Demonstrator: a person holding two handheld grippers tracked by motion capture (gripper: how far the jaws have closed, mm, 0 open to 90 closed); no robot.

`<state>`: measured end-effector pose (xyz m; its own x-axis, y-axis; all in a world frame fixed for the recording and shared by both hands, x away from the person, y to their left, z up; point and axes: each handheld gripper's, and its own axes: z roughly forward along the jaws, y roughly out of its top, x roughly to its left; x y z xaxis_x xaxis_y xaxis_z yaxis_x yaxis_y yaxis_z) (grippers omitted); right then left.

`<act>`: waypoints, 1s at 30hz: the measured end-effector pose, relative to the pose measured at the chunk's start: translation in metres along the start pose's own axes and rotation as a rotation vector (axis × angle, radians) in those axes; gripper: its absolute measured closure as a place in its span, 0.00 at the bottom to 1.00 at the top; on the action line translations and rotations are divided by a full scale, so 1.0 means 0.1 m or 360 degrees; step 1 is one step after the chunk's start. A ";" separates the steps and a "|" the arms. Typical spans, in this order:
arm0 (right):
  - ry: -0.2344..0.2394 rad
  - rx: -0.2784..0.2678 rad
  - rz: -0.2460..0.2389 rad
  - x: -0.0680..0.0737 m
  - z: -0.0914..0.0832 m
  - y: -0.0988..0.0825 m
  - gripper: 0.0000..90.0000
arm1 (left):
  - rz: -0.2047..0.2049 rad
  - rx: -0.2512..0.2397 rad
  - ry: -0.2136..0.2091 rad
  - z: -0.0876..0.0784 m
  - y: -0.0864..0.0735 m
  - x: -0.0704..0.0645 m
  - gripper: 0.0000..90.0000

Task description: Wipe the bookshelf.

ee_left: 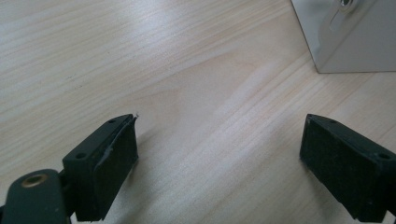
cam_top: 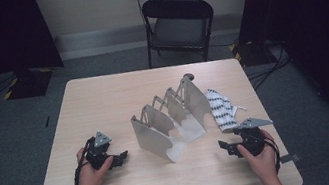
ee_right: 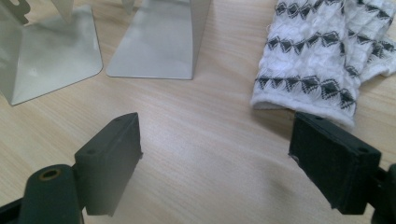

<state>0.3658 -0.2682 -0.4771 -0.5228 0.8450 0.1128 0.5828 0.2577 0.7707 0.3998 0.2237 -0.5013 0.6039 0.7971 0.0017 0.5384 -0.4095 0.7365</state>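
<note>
Both grippers' jaws are held wide and empty; right gripper (cam_top: 226, 147), lower right, is best eased onto the patterned glove (cam_top: 221, 109) cuff.

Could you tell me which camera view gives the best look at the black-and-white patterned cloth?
The right gripper view: the patterned cloth lies close ahead, its knit and diamond bands sharp. The high view shows it small, beside the metal rack. The left gripper view looks across the table.

My left gripper (cam_top: 122, 158) rests low, fingers (ee_left: 105, 163) spread wide. My right gripper (cam_top: 226, 147) sits low too, its fingers (ee_right: 112, 156) parted with nothing between them.
</note>
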 end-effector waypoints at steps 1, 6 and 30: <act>0.0009 0.0004 -0.0004 0.00 -0.01 0.00 0.18 | -0.0001 0.0000 -0.0002 0.00 0.00 0.00 0.12; 0.0023 0.0008 -0.0013 0.02 -0.02 -0.01 0.18 | 0.0007 0.0001 -0.0002 0.00 0.00 0.00 0.12; 0.0074 0.0058 -0.0094 -0.01 -0.20 -0.11 0.18 | 0.0008 0.0001 -0.0003 0.00 0.00 0.00 0.12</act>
<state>0.3472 -0.2809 -0.4727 -0.5848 0.8053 0.0978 0.5721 0.3239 0.7535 0.4000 0.2239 -0.5012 0.6077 0.7942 0.0044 0.5358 -0.4141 0.7358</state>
